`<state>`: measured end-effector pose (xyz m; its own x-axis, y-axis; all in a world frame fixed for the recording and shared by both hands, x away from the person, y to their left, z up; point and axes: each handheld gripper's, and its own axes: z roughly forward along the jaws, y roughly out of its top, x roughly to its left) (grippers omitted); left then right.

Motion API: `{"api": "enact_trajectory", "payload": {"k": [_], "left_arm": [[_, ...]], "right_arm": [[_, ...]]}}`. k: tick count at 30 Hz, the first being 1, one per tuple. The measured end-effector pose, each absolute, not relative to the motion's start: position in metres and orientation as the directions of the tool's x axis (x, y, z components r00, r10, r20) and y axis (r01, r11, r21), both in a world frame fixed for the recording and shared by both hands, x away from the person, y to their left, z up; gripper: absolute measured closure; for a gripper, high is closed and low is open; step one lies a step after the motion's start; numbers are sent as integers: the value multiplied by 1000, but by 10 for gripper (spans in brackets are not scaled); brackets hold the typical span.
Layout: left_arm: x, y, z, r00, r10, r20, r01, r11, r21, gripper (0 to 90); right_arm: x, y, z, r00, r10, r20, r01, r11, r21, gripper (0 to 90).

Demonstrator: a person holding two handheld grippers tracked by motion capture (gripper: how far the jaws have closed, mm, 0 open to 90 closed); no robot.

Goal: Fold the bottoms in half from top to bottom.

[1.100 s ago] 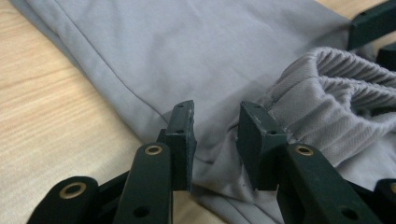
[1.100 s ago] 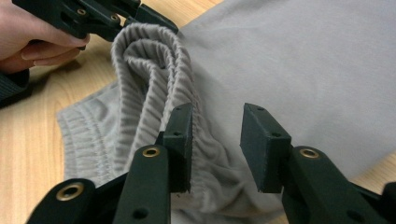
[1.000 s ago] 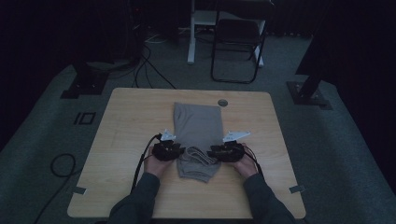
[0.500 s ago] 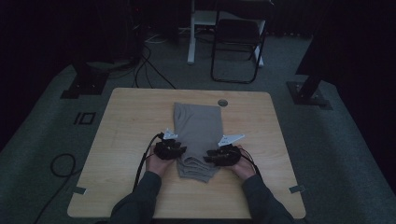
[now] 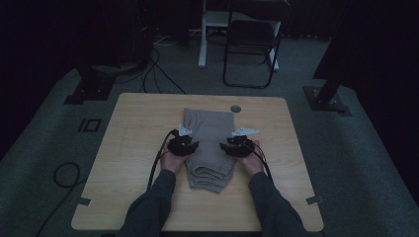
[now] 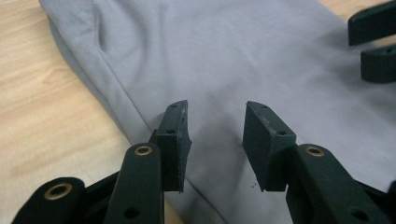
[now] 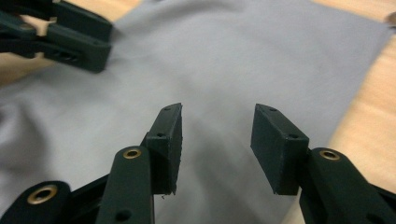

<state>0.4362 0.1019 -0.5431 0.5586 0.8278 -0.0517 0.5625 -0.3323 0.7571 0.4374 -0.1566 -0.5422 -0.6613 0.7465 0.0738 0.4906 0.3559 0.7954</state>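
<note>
In the middle of the pale wooden square table [image 5: 128, 148] lies a folded grey cotton garment [image 5: 210, 148], a long strip running from the far side towards the person, with its near end bunched into soft rolls. The left gripper [image 5: 190, 145] sits at the garment's left edge and the right gripper [image 5: 228, 147] at its right edge, each held in a hand with a dark sleeve behind it. In the left gripper view its black jaws stand apart over the grey cloth [image 6: 261, 60], nothing between them, and they have just been opening. The right gripper's jaws are likewise spread above the cloth [image 7: 233, 60], having just been opening too, pinching nothing. A small round grey grommet [image 5: 235, 108] sits near the table's far edge.
</note>
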Motion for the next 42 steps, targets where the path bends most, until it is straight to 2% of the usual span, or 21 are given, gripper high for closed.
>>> {"api": "enact_trajectory", "payload": {"k": [5,13,27,42], "left_arm": [[450,104,-548,526,847,-75,583,-295,757,602],[456,104,-550,523,851,-51,594,-321,737,614],[435,108,-550,536,842,-60,598,-328,731,618],[389,111,-551,574,813,-91,591,-336,734,616]], "right_arm": [[452,-153,-544,-615,786,55,510,344,788,540],[471,-151,-553,-567,822,50,556,337,760,531],[453,-150,-554,-592,806,25,538,371,757,528],[414,-153,-552,-628,778,21,530,407,744,562]]}}
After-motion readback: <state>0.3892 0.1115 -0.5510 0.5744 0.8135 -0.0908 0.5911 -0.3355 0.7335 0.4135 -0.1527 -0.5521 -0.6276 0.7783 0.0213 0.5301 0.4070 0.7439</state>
